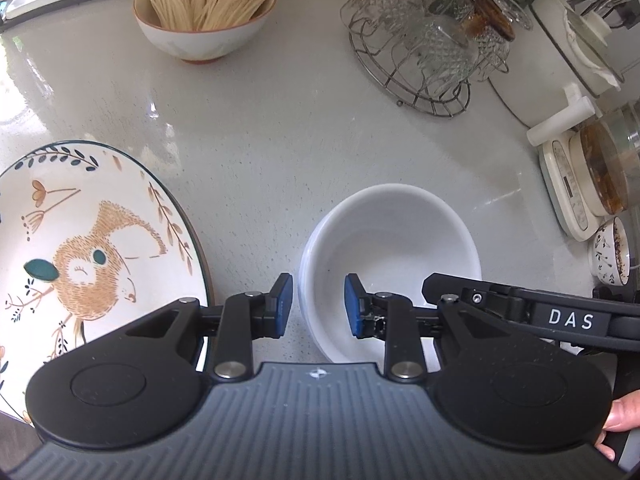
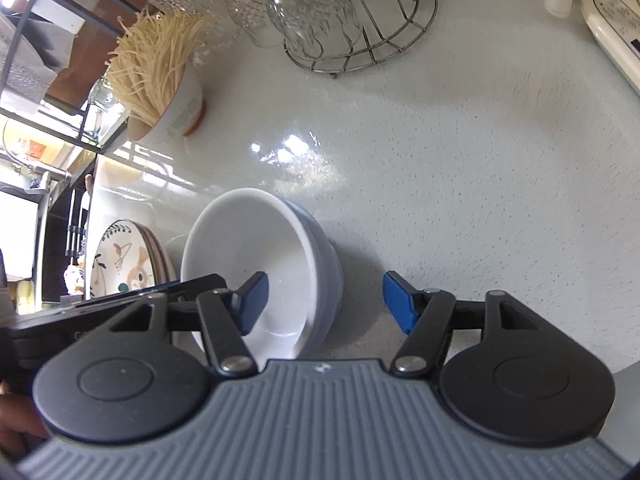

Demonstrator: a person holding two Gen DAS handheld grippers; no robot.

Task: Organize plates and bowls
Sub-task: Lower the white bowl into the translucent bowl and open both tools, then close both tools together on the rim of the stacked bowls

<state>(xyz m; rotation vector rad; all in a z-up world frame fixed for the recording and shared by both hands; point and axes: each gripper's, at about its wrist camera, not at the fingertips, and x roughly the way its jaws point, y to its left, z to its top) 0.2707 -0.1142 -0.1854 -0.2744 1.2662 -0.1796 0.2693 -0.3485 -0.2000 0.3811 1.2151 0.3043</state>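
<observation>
A stack of white bowls (image 1: 394, 248) stands on the pale counter; it also shows in the right wrist view (image 2: 256, 248). My left gripper (image 1: 318, 306) is open, its jaws astride the stack's left rim, one pad outside and one inside. My right gripper (image 2: 324, 302) is open astride the stack's right rim; its arm reaches into the left wrist view. A stack of painted rabbit plates (image 1: 88, 248) lies to the left of the bowls and also shows in the right wrist view (image 2: 128, 268).
A bowl of dry noodles (image 1: 206, 12) stands at the back. A wire rack of glass cups (image 1: 428, 44) is back right. A white pot (image 1: 560, 60), a kitchen scale (image 1: 568, 192) and a small patterned cup (image 1: 612, 256) line the right side.
</observation>
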